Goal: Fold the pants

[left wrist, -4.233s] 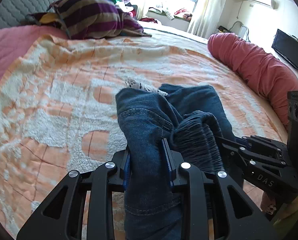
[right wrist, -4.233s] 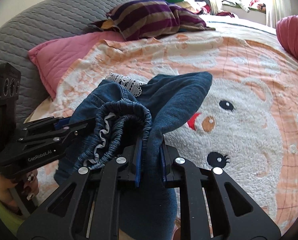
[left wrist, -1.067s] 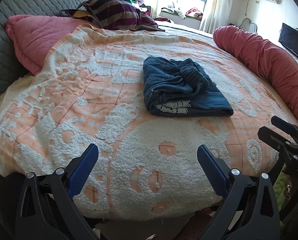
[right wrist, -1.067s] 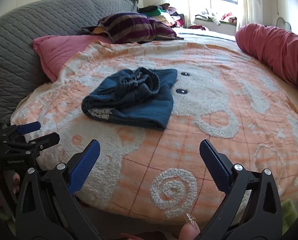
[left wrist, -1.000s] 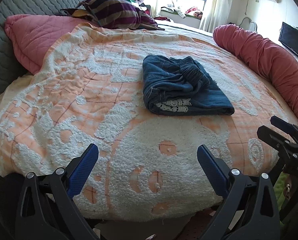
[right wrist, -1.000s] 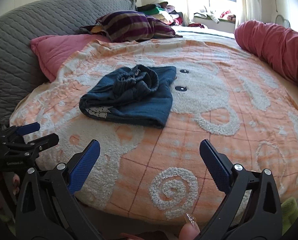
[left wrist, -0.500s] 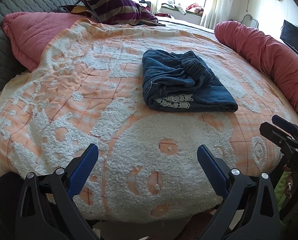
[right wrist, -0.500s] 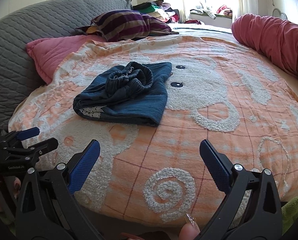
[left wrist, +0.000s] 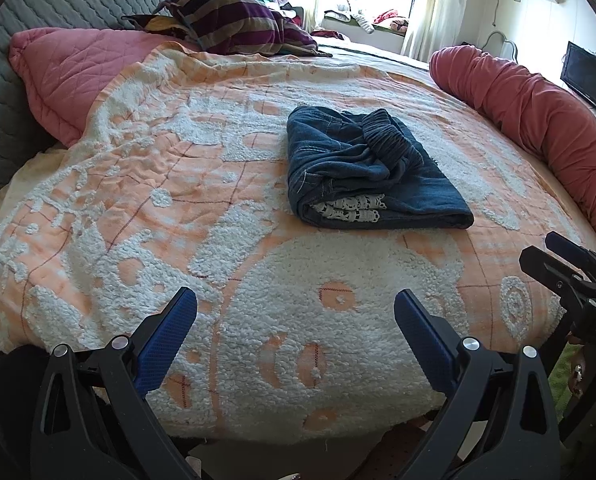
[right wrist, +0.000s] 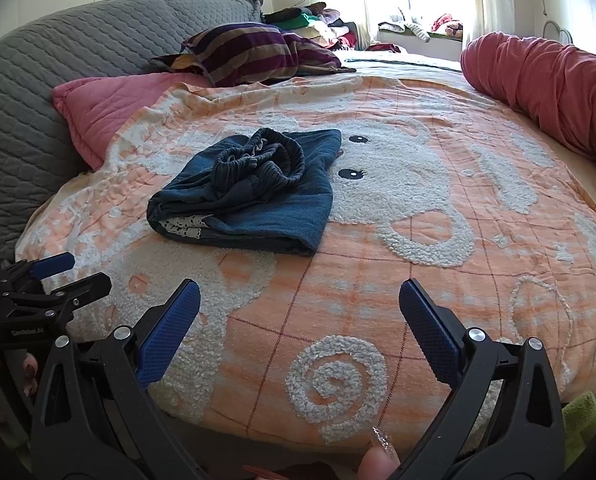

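Dark blue denim pants (left wrist: 369, 172) lie folded in a compact bundle on the orange and white blanket (left wrist: 178, 200), elastic waistband bunched on top and white lace trim showing at the near edge. The same pants (right wrist: 254, 188) sit left of centre in the right wrist view. My left gripper (left wrist: 296, 332) is open, well back from the pants near the bed's front edge, holding nothing. My right gripper (right wrist: 299, 328) is open too and equally far back. Each gripper shows at the other view's side edge: the right gripper (left wrist: 569, 272), the left gripper (right wrist: 54, 280).
A pink quilted pillow (left wrist: 78, 68) and a striped purple pillow (left wrist: 234, 24) lie at the head of the bed by the grey headboard (right wrist: 58, 64). A long red bolster (left wrist: 537, 128) runs along the right side. A fingertip (right wrist: 377, 460) shows at the bottom.
Both grippers let go of the pants, which now rest folded on the blanket, and drew back to the bed's edge. Over the last second both views edged slightly closer.
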Motion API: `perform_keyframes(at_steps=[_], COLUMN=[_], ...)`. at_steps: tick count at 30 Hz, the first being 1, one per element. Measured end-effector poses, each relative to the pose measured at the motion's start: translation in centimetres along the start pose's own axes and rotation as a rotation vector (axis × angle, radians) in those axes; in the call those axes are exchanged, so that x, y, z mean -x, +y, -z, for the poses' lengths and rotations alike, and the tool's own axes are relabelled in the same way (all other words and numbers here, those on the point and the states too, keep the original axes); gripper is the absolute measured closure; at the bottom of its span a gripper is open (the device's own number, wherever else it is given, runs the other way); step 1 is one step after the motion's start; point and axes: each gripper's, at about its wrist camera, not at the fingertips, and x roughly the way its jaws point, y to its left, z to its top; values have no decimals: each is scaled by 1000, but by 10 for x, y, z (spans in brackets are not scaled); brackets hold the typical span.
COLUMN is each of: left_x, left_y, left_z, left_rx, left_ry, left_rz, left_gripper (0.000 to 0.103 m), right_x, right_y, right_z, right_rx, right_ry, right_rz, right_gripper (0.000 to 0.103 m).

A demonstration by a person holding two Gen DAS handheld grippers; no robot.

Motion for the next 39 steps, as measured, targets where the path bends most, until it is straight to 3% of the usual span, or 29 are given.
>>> perform_keyframes(at_steps=[39], left_x=[0], left_y=[5], left_z=[-2], left_rx=[8], left_ry=[26], left_rz=[0], left_gripper=[4], right_x=[1], right_y=[-5], right_z=[0], right_rx=[0], right_ry=[7], right_rz=[19], right_gripper=[9])
